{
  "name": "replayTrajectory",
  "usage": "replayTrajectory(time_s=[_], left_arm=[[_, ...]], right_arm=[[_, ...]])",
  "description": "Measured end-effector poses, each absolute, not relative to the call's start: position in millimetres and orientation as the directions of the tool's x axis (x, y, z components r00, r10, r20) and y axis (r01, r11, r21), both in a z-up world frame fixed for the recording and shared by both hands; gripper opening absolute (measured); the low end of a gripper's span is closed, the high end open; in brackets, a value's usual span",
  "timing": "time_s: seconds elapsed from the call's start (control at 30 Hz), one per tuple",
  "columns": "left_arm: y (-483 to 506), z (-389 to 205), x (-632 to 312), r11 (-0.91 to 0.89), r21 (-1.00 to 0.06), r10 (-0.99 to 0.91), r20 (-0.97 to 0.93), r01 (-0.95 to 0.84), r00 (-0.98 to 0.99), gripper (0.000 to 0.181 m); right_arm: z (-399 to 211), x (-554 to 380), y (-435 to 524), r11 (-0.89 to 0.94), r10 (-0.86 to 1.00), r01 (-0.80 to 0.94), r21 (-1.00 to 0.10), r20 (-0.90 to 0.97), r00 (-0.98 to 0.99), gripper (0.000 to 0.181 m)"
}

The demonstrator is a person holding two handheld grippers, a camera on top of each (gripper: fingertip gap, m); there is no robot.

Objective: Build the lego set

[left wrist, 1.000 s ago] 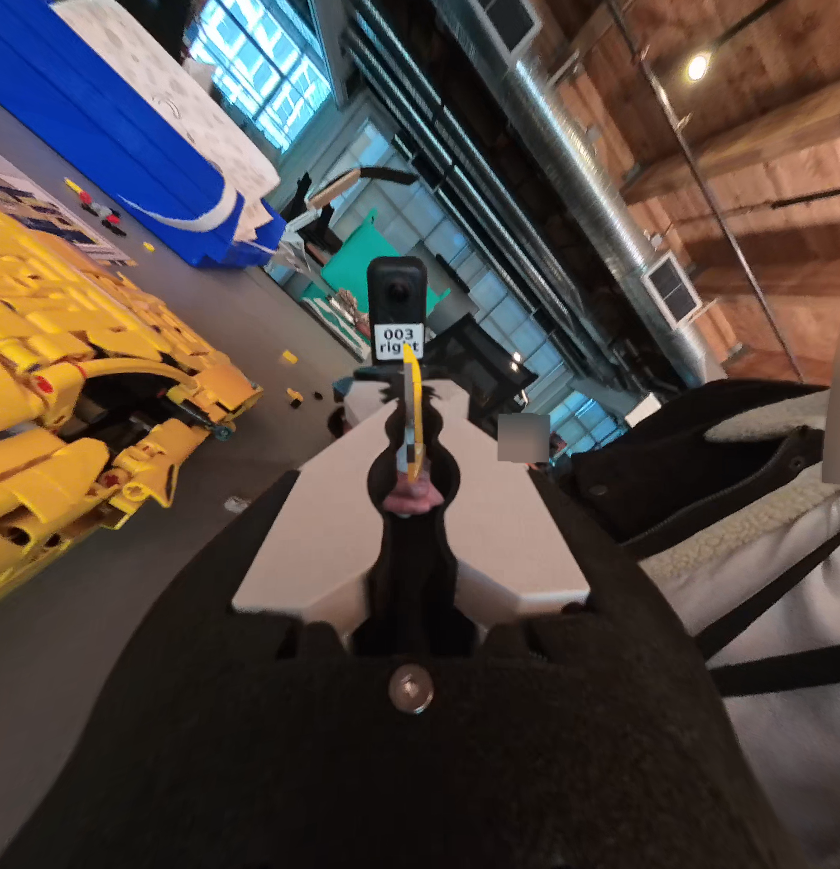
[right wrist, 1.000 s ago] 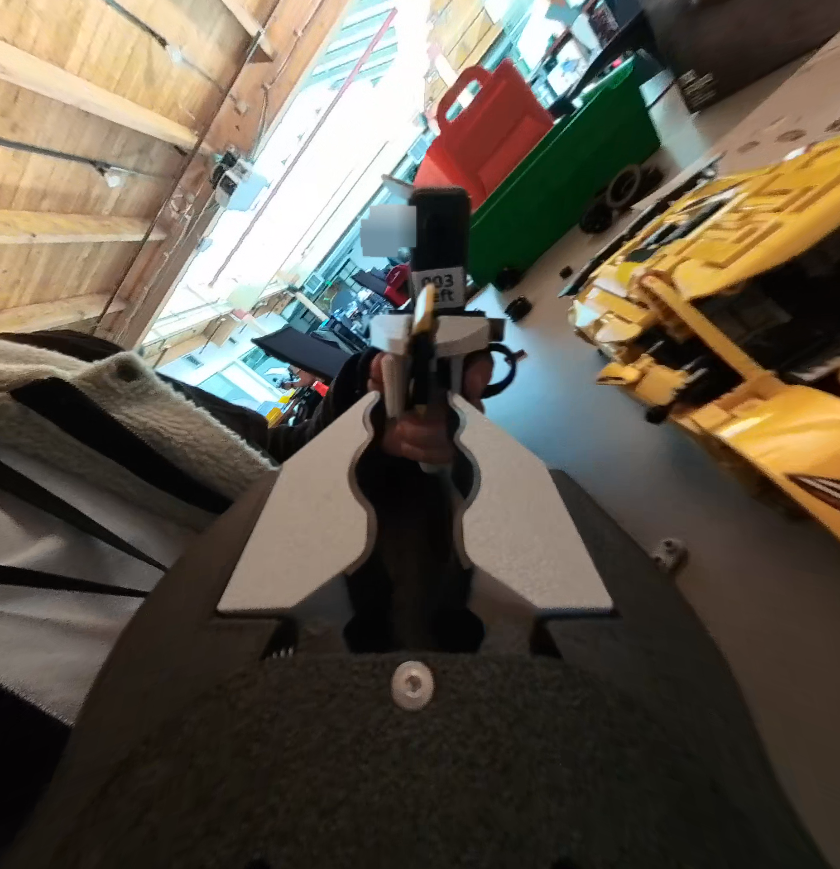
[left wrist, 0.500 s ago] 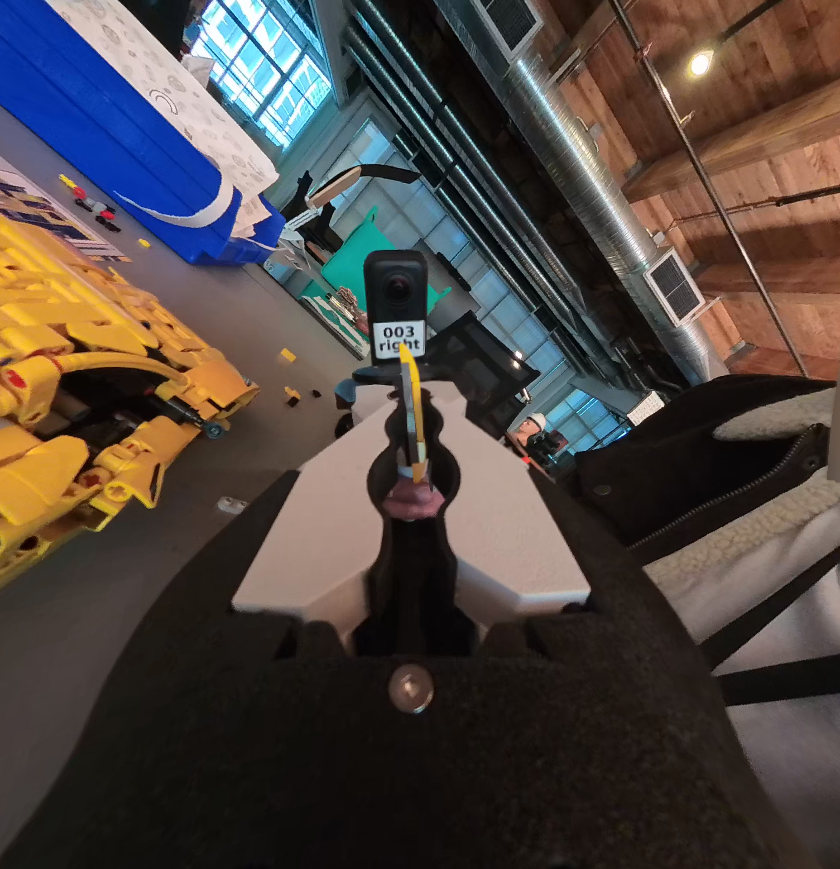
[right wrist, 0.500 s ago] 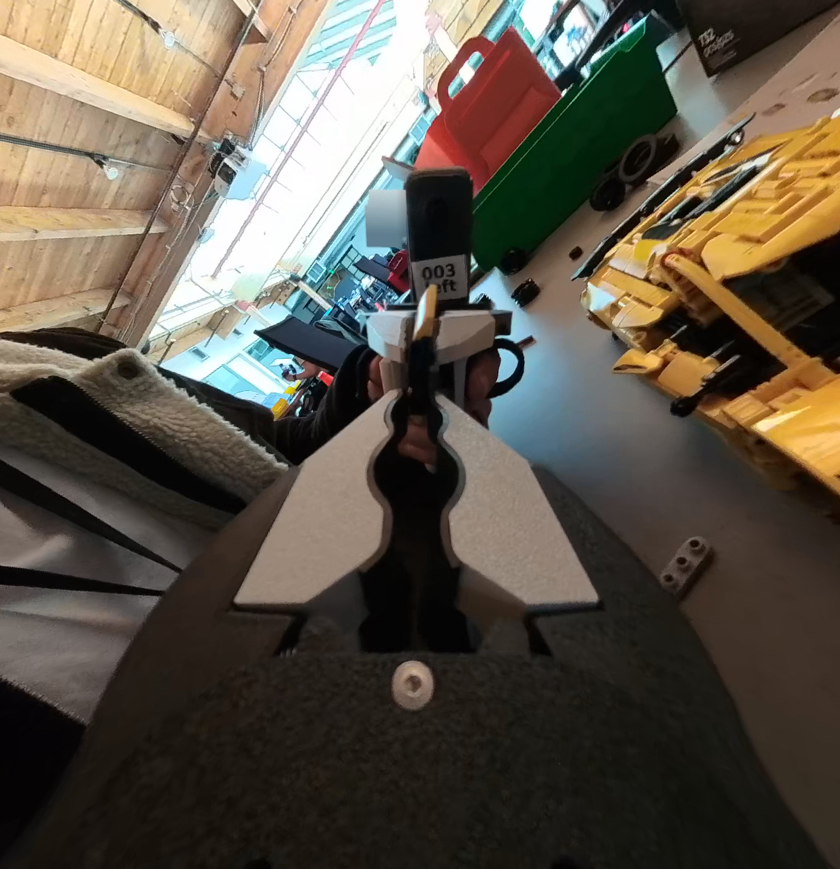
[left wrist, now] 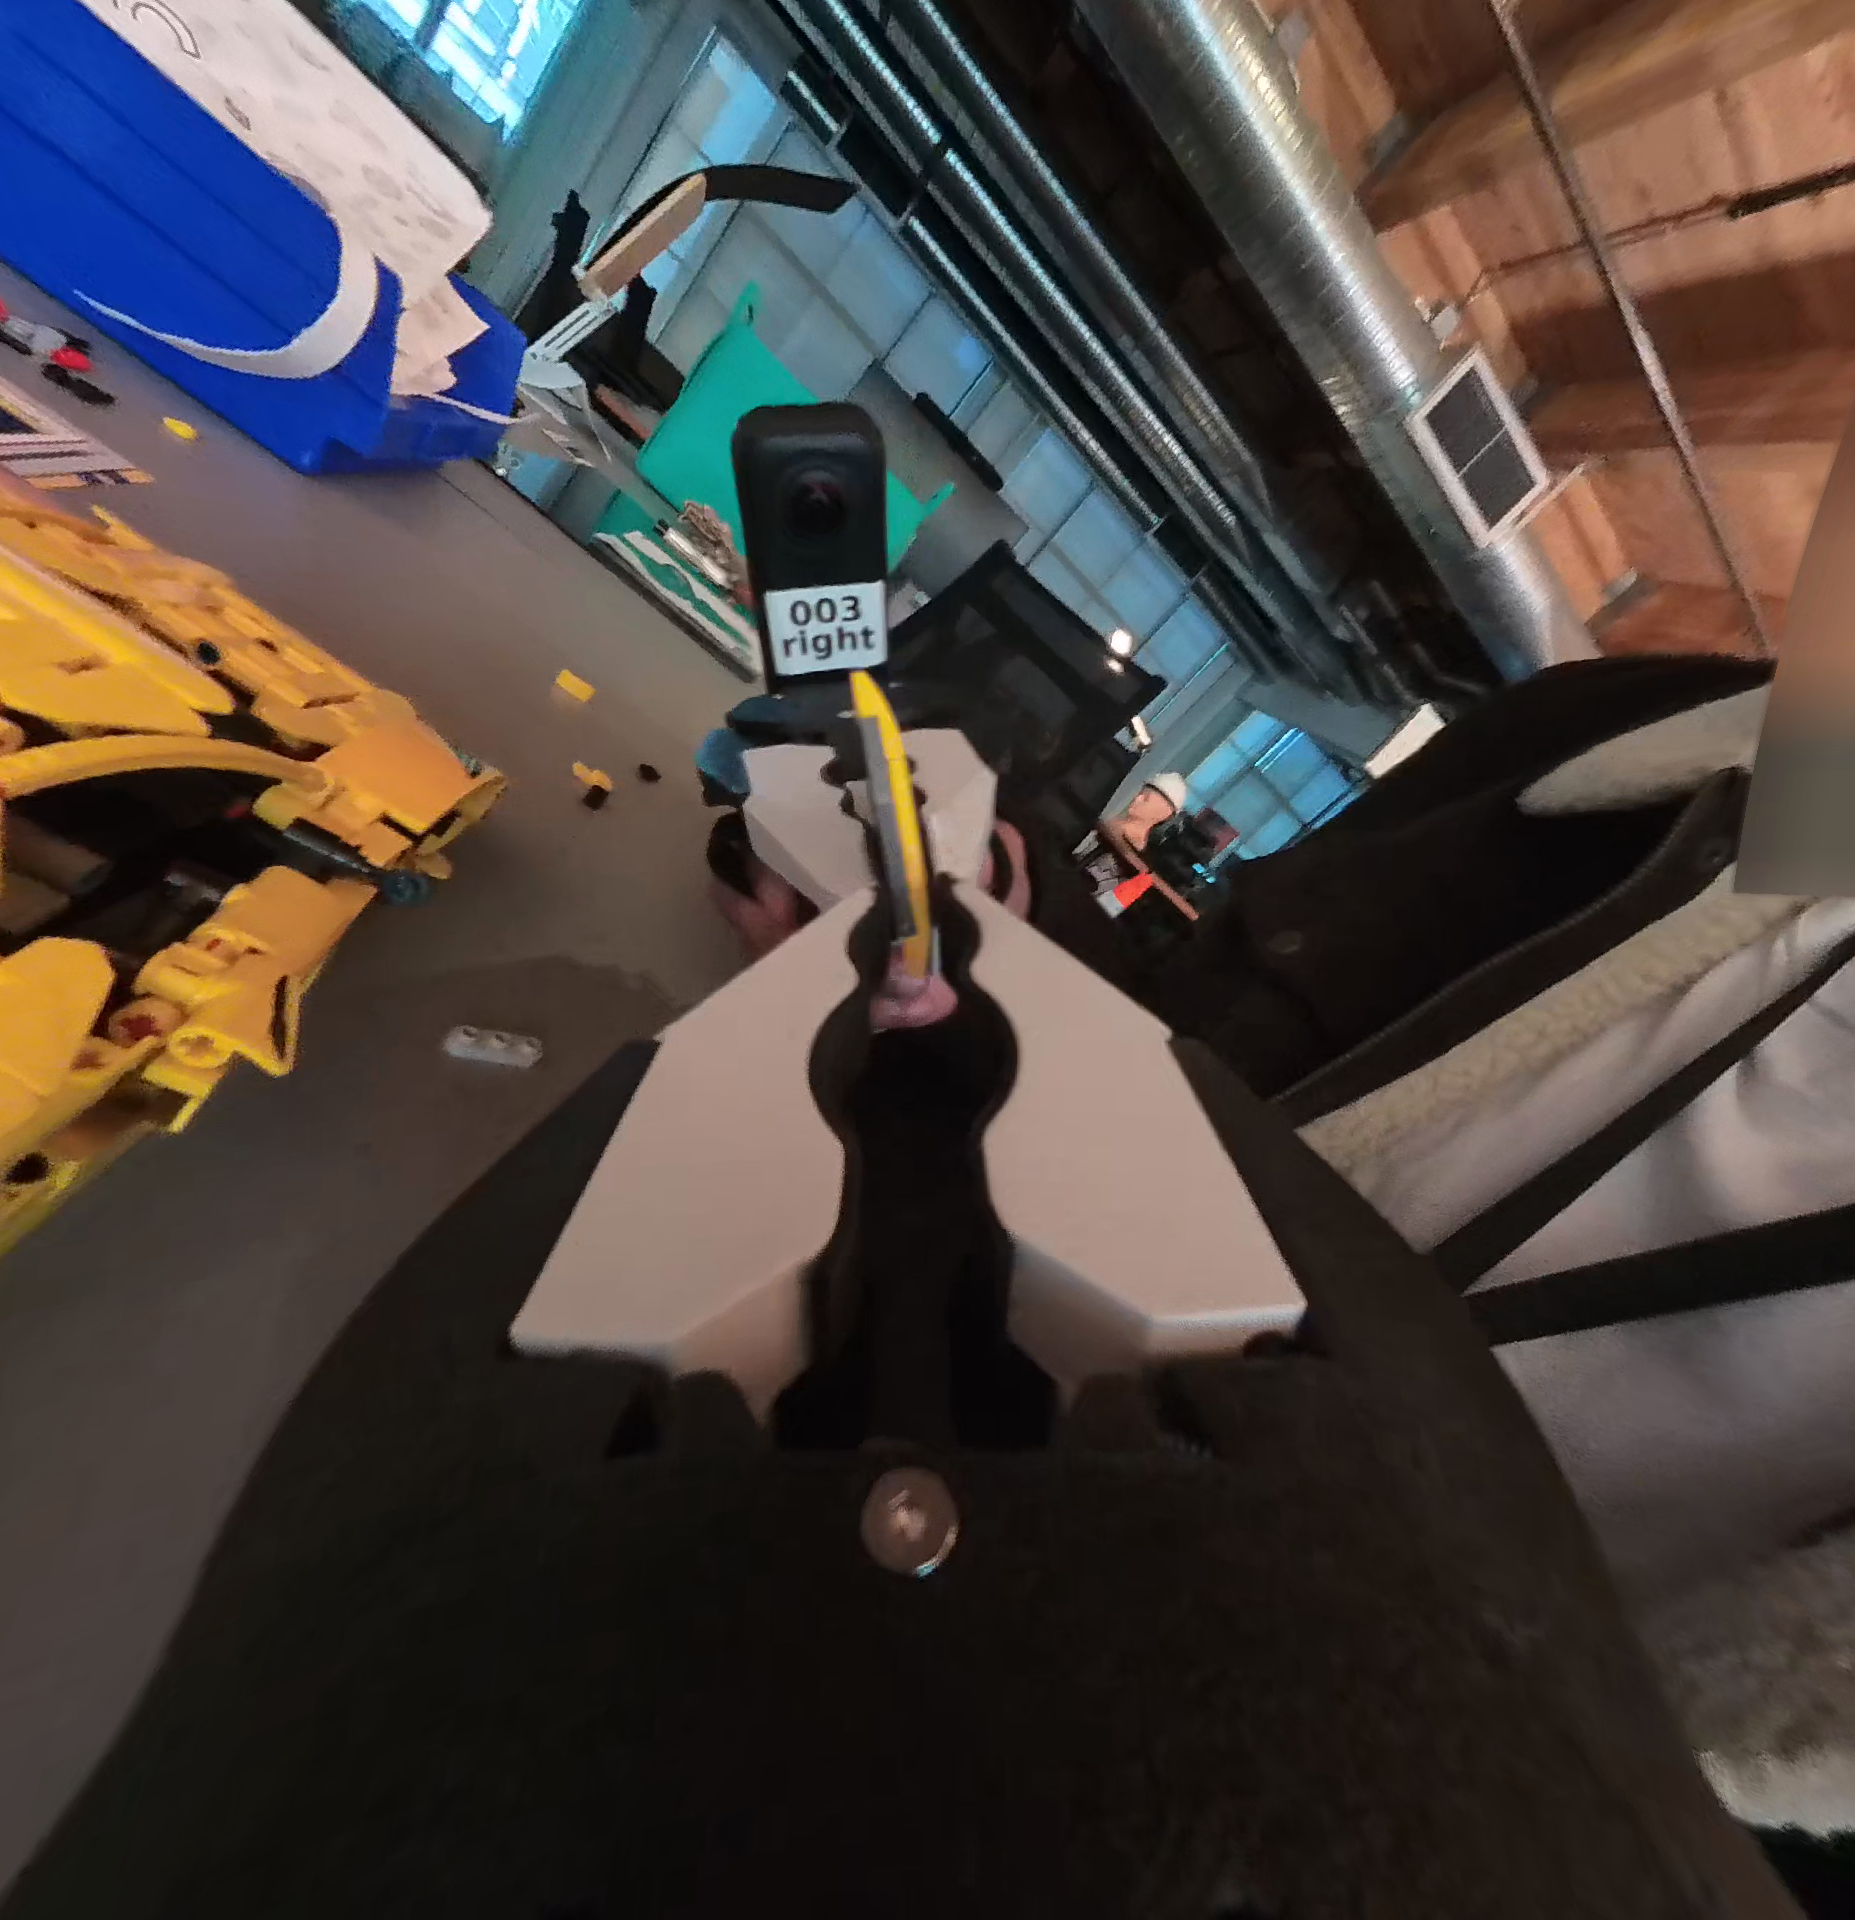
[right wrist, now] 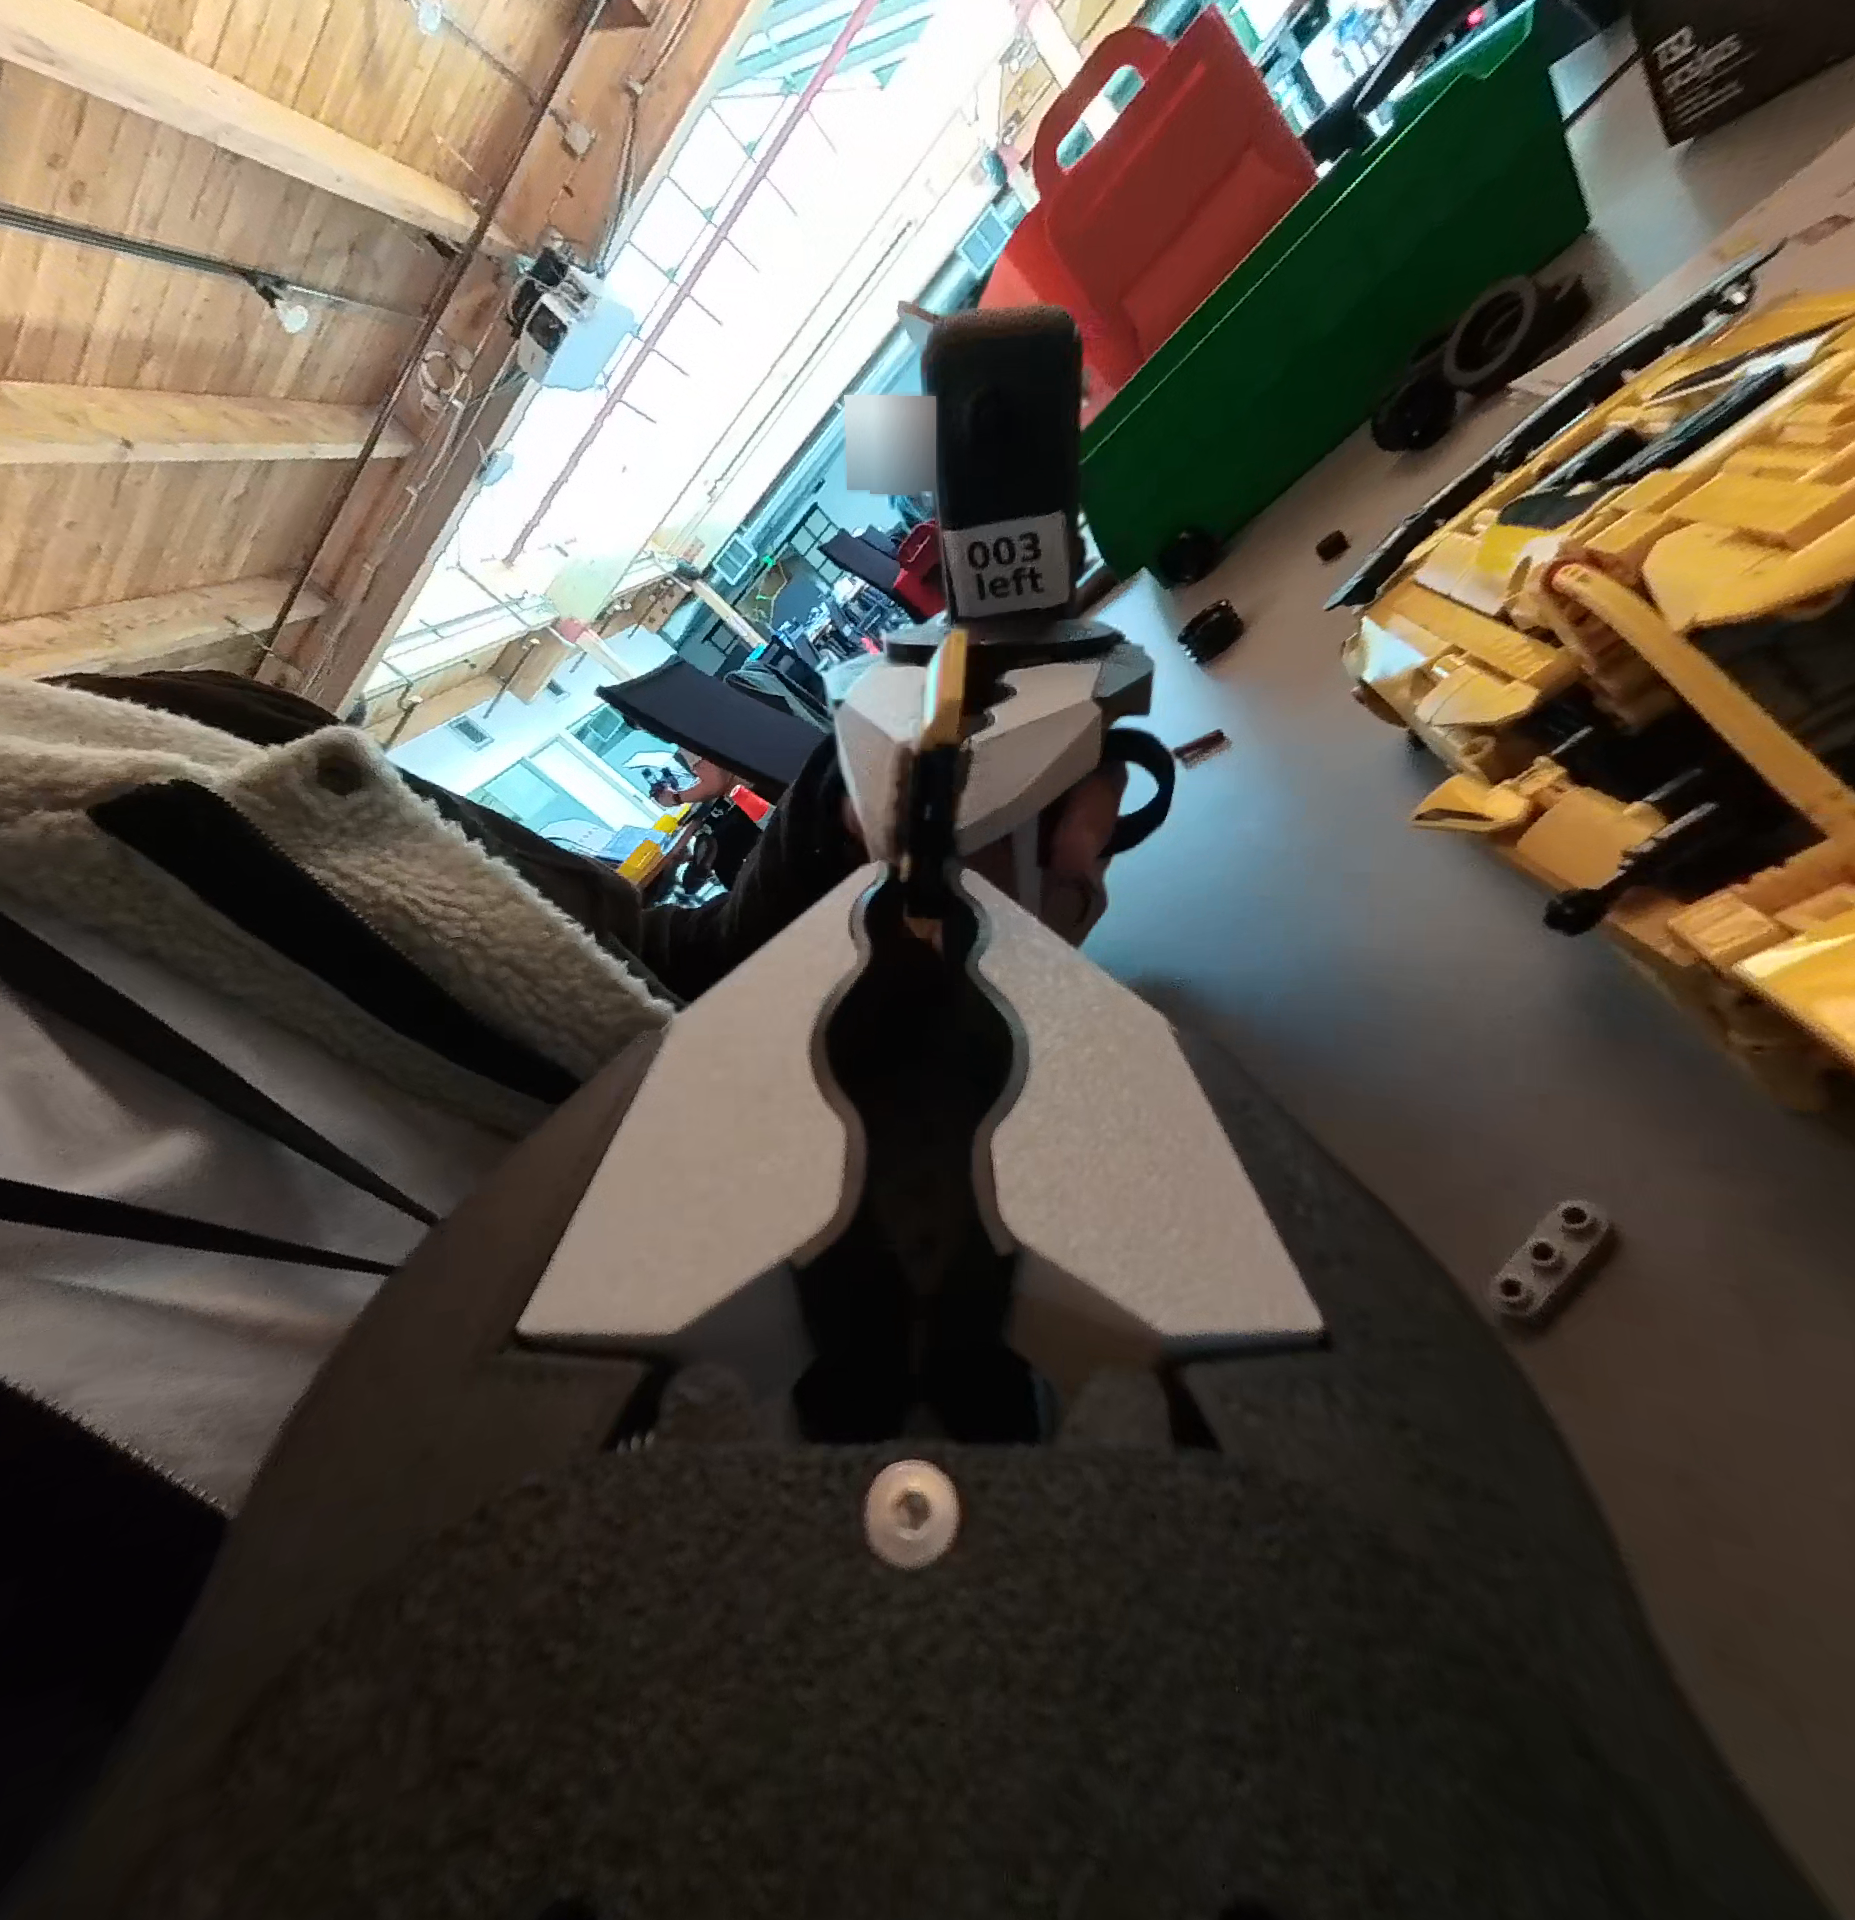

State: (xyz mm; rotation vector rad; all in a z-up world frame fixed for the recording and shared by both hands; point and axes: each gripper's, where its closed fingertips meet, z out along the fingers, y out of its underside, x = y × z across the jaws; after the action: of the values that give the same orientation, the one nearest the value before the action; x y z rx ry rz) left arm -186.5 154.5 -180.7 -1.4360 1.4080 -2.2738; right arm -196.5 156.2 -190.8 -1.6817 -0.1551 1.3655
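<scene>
- Your left gripper (left wrist: 907,914) and right gripper (right wrist: 928,894) meet tip to tip above the grey worktop (left wrist: 279,1195), both sets of jaws clamped on one thin yellow piece (left wrist: 897,821) standing on edge between them.
- The yellow car model (left wrist: 175,831) lies on the worktop to the left of the left gripper; in the right wrist view it lies to the right (right wrist: 1629,748).
- A small grey plate (right wrist: 1551,1262) lies flat between the car model and your grippers, apart from both.
- Loose bits (left wrist: 590,774) lie beyond the car's nose; past them stands a blue bin (left wrist: 175,239).
- A green bin (right wrist: 1318,312) and black tyres (right wrist: 1494,332) stand behind the car model.
- Your fleece jacket (right wrist: 279,883) crowds the side away from the car; the worktop toward the car is open.
- Compared with a second ago, the car model sits farther off to the side in both views, and the grey plate shows more fully.
</scene>
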Motion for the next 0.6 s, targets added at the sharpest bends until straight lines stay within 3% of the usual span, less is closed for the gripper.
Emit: replayTrajectory(time_s=[0.17, 0.6], left_arm=[[156.5, -183.4, -185.4, -0.519, -0.790, -0.590, 0.607, -0.326, -0.532, 0.007], [157.7, -185.9, -182.5, -0.534, -0.785, -0.606, 0.614, -0.313, -0.506, 0.006]], right_arm=[[-193.1, -193.5, 159.8, -0.531, 0.595, -0.433, -0.728, -0.684, 0.421, 0.008], [-193.5, -187.5, 160.6, -0.518, 0.580, -0.432, -0.739, -0.674, 0.457, 0.006]])
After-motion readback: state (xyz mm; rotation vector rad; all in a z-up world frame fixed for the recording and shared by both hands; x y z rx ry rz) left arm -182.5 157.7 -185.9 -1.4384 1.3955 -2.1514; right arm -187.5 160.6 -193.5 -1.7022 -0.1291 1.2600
